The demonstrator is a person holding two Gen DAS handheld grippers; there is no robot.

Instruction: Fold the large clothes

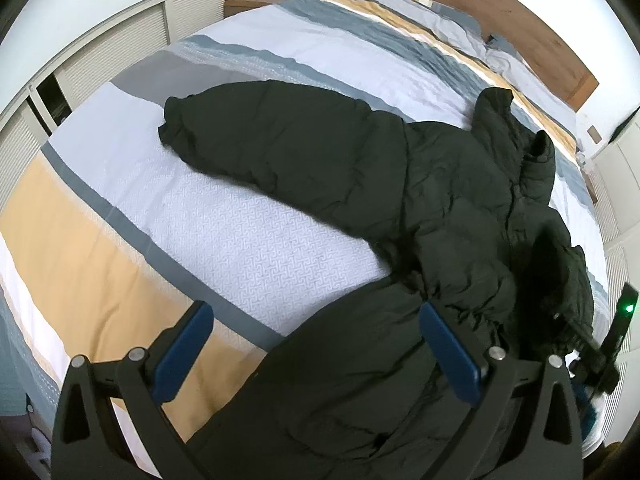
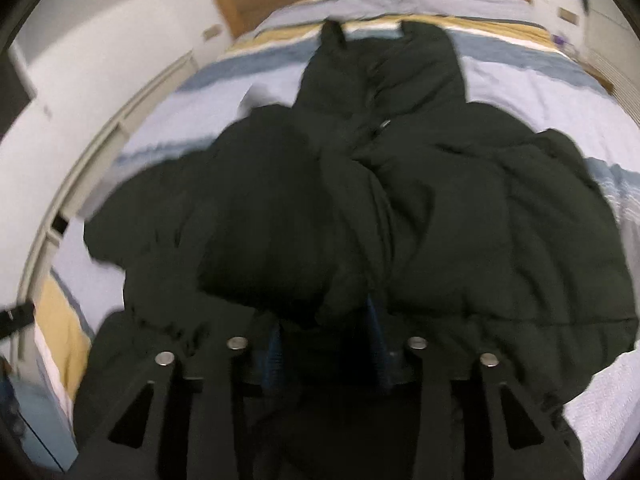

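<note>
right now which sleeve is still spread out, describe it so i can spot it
Start at the striped bed. A black puffer jacket lies across it. The spread sleeve runs from the jacket's body toward the slatted wall cupboards, lying flat on a white stripe, cuff bunched at its far end.

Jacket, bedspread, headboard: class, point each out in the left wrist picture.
jacket (image 1: 452,184): left wrist view, quilted chest panel.
bedspread (image 1: 240,232): left wrist view, white patterned stripe.
headboard (image 1: 532,36): left wrist view, wooden face.
</note>
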